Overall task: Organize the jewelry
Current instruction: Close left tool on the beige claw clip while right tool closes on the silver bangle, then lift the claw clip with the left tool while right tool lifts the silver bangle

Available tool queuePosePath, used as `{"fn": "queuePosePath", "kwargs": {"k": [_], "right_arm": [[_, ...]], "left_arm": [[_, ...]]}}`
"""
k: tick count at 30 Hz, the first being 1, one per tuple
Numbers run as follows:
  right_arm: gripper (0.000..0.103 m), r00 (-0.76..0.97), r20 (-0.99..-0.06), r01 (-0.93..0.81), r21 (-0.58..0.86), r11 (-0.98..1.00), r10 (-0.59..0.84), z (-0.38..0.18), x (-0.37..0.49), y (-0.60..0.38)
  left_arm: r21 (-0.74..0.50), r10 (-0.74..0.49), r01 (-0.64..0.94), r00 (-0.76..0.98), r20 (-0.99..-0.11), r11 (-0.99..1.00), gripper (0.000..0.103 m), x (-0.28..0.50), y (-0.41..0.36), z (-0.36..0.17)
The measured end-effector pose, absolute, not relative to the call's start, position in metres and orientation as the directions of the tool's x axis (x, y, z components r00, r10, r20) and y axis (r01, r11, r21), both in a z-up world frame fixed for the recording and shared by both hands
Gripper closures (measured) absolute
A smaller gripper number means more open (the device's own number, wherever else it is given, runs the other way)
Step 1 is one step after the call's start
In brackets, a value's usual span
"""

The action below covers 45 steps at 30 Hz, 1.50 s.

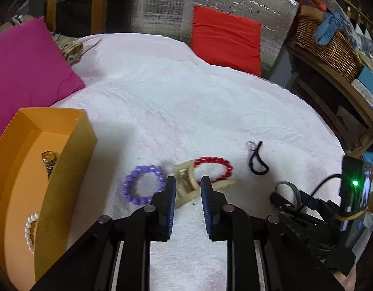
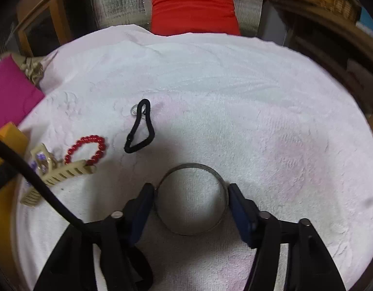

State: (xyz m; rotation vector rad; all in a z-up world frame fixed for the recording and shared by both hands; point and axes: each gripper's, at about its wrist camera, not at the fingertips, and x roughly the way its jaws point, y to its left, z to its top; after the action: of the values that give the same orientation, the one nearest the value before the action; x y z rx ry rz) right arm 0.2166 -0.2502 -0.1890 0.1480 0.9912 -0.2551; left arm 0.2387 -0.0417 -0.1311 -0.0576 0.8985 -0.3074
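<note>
While we looked along the left gripper [image 1: 187, 189], its fingers stood narrowly apart around the cream hair clip [image 1: 186, 181] on the bed [image 1: 186, 109]; whether they pinched it we could not tell. The clip's toothed length ran rightward, the orange box [image 1: 62, 169] lay left.

In the right view, the right gripper [image 2: 191, 194] had its fingers wide, touching the metal bangle [image 2: 191, 198] on both sides, a ring seen only edge-on from the left.
</note>
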Motion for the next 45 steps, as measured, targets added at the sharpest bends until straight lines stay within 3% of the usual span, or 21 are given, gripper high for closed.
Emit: {"fn": "queuePosePath", "kwargs": {"k": [9,11,13,20,27,28,31,35,40,45], "right_arm": [[0.039,0.538,-0.836,0.276,0.061,0.959,-0.102,-0.184,0.211,-0.27],[0.039,0.542,-0.834,0.299,0.077,0.951,-0.103,-0.182,0.211,-0.283],[0.039,0.54,-0.835,0.32,0.086,0.944,-0.107,-0.182,0.212,-0.293],[0.039,0.528,-0.842,0.377,0.114,0.919,-0.112,-0.184,0.211,-0.324],[0.039,0.527,-0.844,0.367,0.114,0.923,-0.105,-0.183,0.207,-0.324],[0.039,0.526,-0.844,0.367,0.115,0.923,-0.104,-0.183,0.208,-0.325],[0.039,0.524,-0.845,0.369,0.116,0.922,-0.103,-0.183,0.207,-0.325],[0.039,0.522,-0.846,0.367,0.104,0.924,-0.113,-0.184,0.207,-0.323],[0.039,0.523,-0.844,0.366,0.1,0.925,-0.116,-0.185,0.208,-0.322],[0.039,0.523,-0.844,0.361,0.09,0.928,-0.121,-0.186,0.209,-0.321]], "left_arm": [[-0.207,-0.285,0.201,0.559,-0.779,0.958,0.077,0.25,-0.02,-0.141],[-0.193,-0.286,0.223,0.539,-0.792,0.956,0.058,0.25,-0.024,-0.145],[-0.165,-0.271,0.235,0.545,-0.793,0.958,0.051,0.247,-0.028,-0.145],[-0.077,-0.242,0.311,0.535,-0.809,0.947,0.051,0.239,-0.047,-0.151],[-0.072,-0.229,0.325,0.476,-0.849,0.943,0.051,0.239,-0.053,-0.167],[-0.072,-0.23,0.328,0.473,-0.851,0.942,0.053,0.238,-0.053,-0.169],[-0.089,-0.247,0.341,0.456,-0.855,0.936,0.073,0.237,-0.055,-0.171],[-0.104,-0.266,0.351,0.451,-0.852,0.93,0.077,0.235,-0.057,-0.169],[-0.077,-0.241,0.344,0.465,-0.852,0.936,0.075,0.237,-0.059,-0.17],[-0.059,-0.223,0.342,0.464,-0.857,0.938,0.054,0.241,-0.067,-0.177]]}}
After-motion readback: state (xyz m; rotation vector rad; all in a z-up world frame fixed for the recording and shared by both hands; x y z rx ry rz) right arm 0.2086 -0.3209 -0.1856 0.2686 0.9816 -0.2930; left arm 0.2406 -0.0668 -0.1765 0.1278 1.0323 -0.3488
